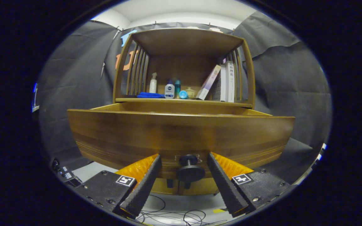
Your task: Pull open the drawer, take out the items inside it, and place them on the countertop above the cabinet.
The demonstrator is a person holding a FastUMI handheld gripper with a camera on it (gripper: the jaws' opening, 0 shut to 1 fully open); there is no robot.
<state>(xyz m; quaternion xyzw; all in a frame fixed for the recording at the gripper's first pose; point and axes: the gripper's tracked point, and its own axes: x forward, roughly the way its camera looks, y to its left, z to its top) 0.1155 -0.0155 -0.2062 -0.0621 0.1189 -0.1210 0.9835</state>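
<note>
Black cloth hung behind a wooden cabinet [184, 78] when we looked along our gripper [184, 166]. Its open shelf held a blue cloth [149, 95], a white bottle [153, 83], two smaller bottles [169, 91], a small pot [190, 92] and some leaning books [222, 81]. Below the shelf the drawer [181, 131] stood pulled well out toward us, its wide front board close ahead of the fingers. Our gripper was released, its fingers spread apart on either side of the dark round knob [189, 171], which sat between them without either finger touching it, as far as we could see. We looked at the drawer from below its top edge, so we could not tell what lay inside; only a strip of the inner far wall showed. We judged that the pulling step was nearly or fully done and that the step in hand was to leave the knob and go in for the items. To do that well, we reckoned we should back straight off the knob so as not to nudge the drawer, lift the gripper above the front board until the inside came into sight, and only then choose a thing to grasp. Loose cables [174, 216] lay on the floor [181, 204] beneath us, well clear of the drawer.
</note>
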